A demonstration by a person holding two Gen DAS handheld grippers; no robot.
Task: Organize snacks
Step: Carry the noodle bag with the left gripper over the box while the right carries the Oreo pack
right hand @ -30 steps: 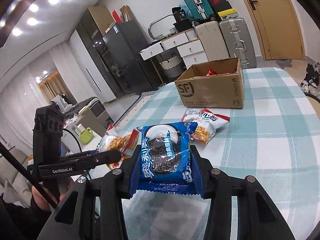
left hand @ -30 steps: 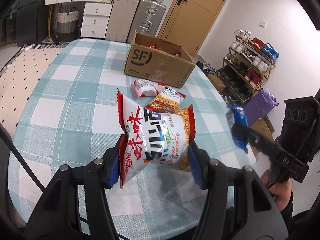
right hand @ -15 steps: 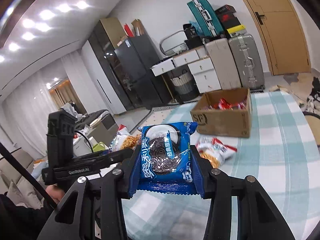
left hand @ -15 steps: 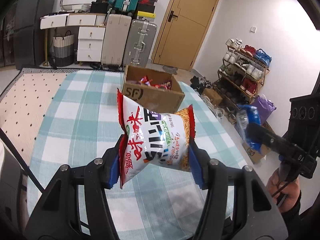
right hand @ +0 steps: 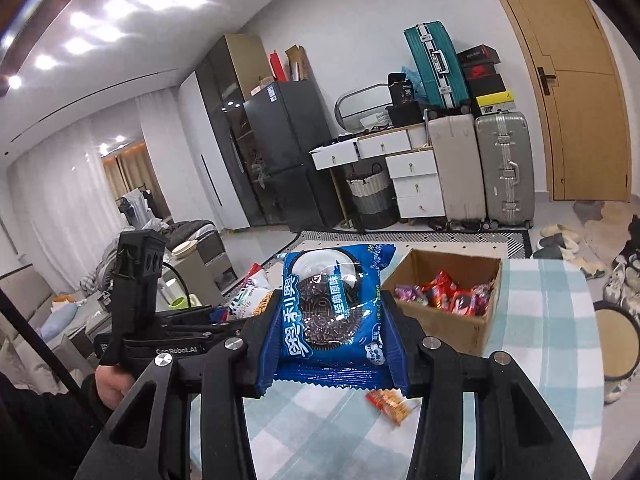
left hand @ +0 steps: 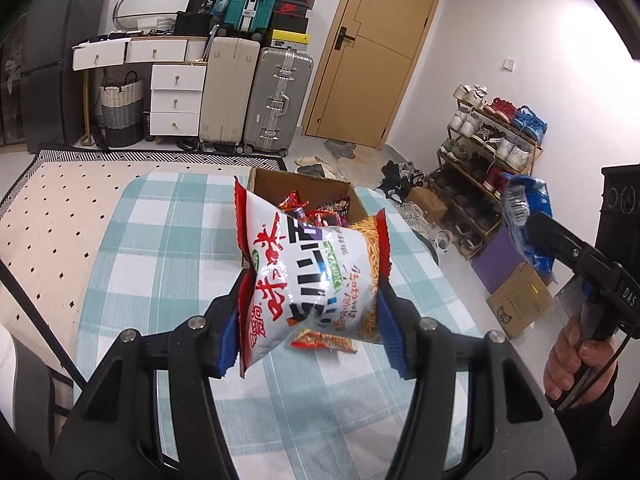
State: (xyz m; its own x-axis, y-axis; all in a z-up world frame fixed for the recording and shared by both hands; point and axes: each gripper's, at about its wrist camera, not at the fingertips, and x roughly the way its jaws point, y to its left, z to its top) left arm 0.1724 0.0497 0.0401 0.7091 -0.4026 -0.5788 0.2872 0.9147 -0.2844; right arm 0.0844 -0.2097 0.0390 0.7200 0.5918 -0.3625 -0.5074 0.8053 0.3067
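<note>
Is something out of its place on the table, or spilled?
Nothing is spilled. One small orange snack packet lies loose on the checked table, outside the cardboard box that holds the other snacks. Both tongs hold packets in the air.

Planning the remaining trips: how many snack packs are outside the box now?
3: a noodle bag in the left jaws, a cookie pack in the right jaws, an orange pack on the table. Others may hide behind the held packs.

Wooden door (left hand: 372, 52), suitcases (left hand: 256, 100), shoe rack (left hand: 488, 152), white walls.
</note>
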